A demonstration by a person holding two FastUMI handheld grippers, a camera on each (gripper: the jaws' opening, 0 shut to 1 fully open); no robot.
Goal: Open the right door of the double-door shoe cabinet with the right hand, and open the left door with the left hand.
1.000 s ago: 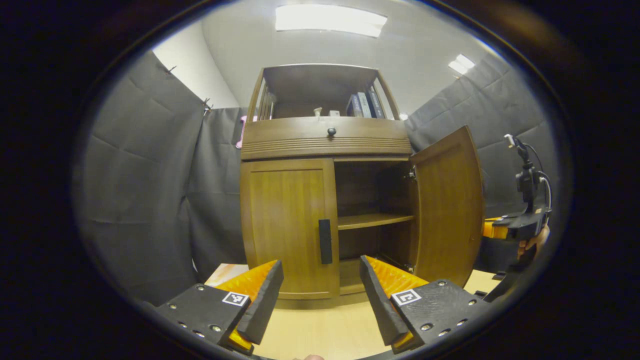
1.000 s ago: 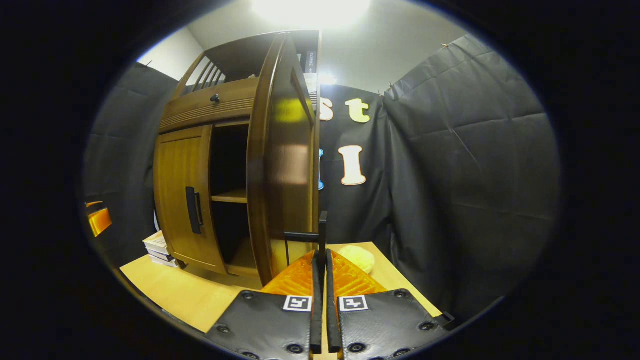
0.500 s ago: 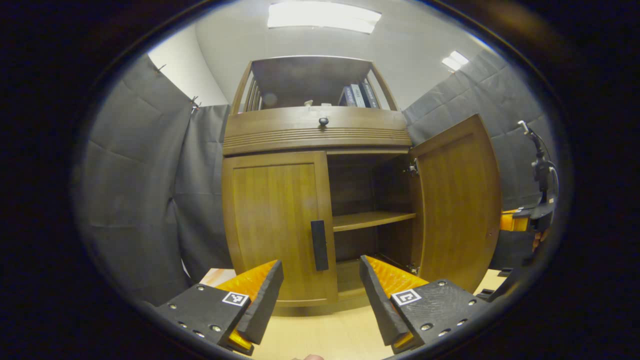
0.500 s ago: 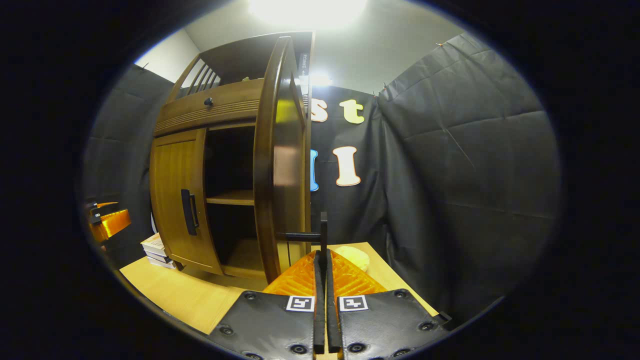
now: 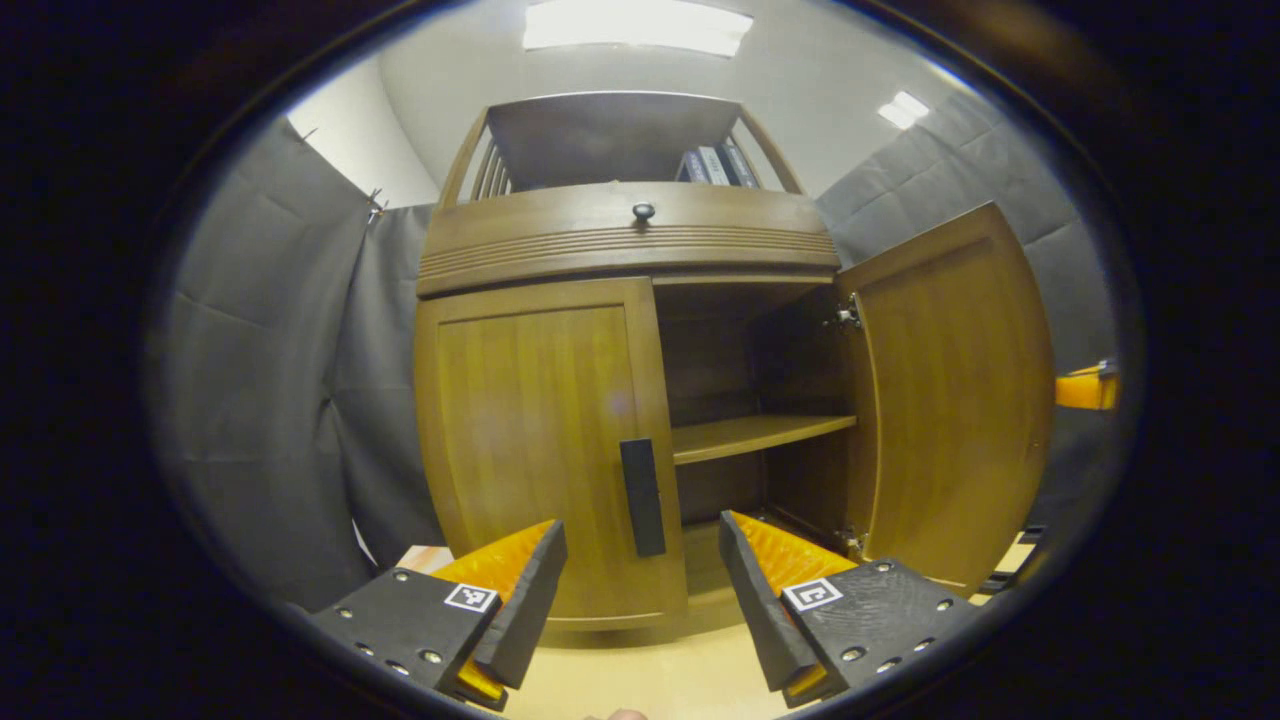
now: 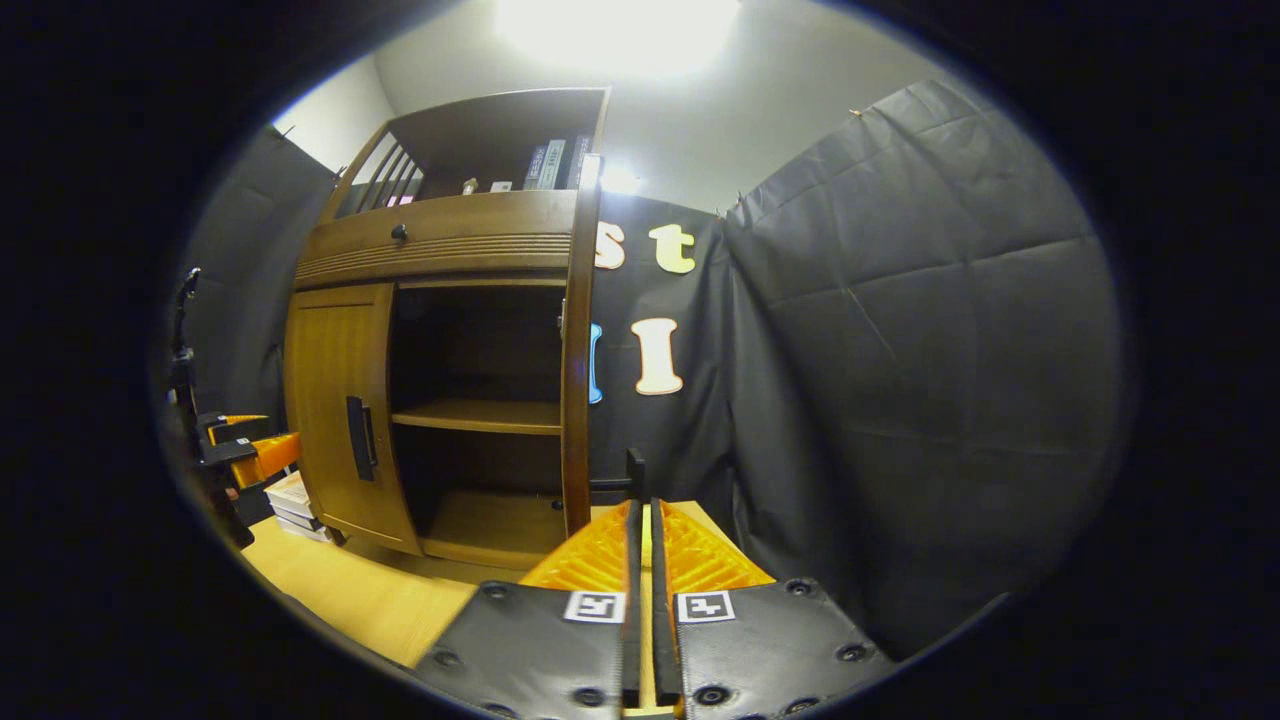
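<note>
The wooden shoe cabinet [image 5: 630,235] stands on a light table. Its left door [image 5: 530,430] is closed, with a black handle [image 5: 642,497] at its inner edge. My left gripper [image 5: 640,530] is open just in front of that handle, not touching it. The right door [image 5: 950,400] stands swung wide, baring an inner shelf [image 5: 760,432]. In the right gripper view this door [image 6: 575,350] is seen edge-on, and my right gripper [image 6: 641,508] is shut on its black handle [image 6: 634,470]. The left gripper [image 6: 250,455] shows far off at the left.
The table [image 6: 340,590] runs out in front of the cabinet. A small stack of books [image 6: 295,497] lies beside the cabinet's left foot. More books stand on the open top shelf [image 5: 715,165]. Black cloth walls close in on both sides.
The right door has swung further open with my right gripper on its handle. My left gripper has come closer to the closed left door's handle.
</note>
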